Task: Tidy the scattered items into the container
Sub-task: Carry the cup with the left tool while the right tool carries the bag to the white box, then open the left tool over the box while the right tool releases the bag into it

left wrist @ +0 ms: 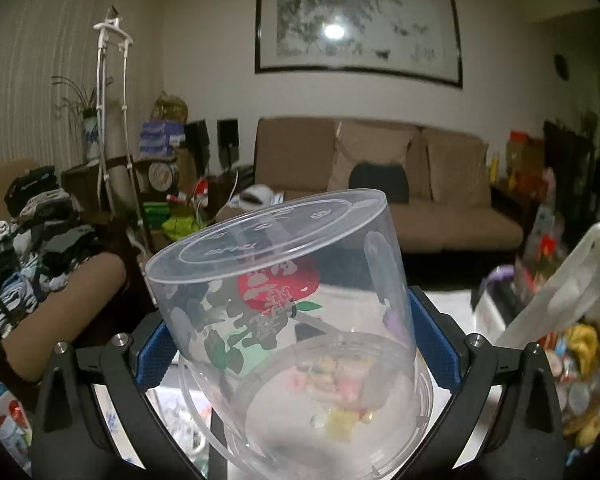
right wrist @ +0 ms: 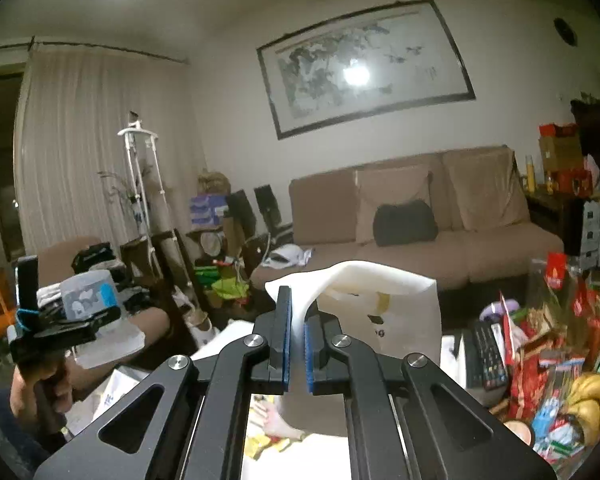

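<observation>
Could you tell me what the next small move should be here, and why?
Probably bring the tub over the bag's mouth. The left gripper holds the clear tub clamped and tilted, base up, mouth toward the camera. The right gripper is shut on the white bag's rim, holding it lifted with the mouth open. The two are apart, so closing that gap likely comes first.

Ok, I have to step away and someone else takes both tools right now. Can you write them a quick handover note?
Left tool: shut on the clear plastic container, held tilted above the table.
Right tool: shut on the top edge of the white bag, lifted up.
Small colourful items show blurred through the container; whether they lie inside it or on the table below, I cannot tell.
Done: both things gripped and raised.
Left: probably get the remaining items into the container, then set it down.
</observation>
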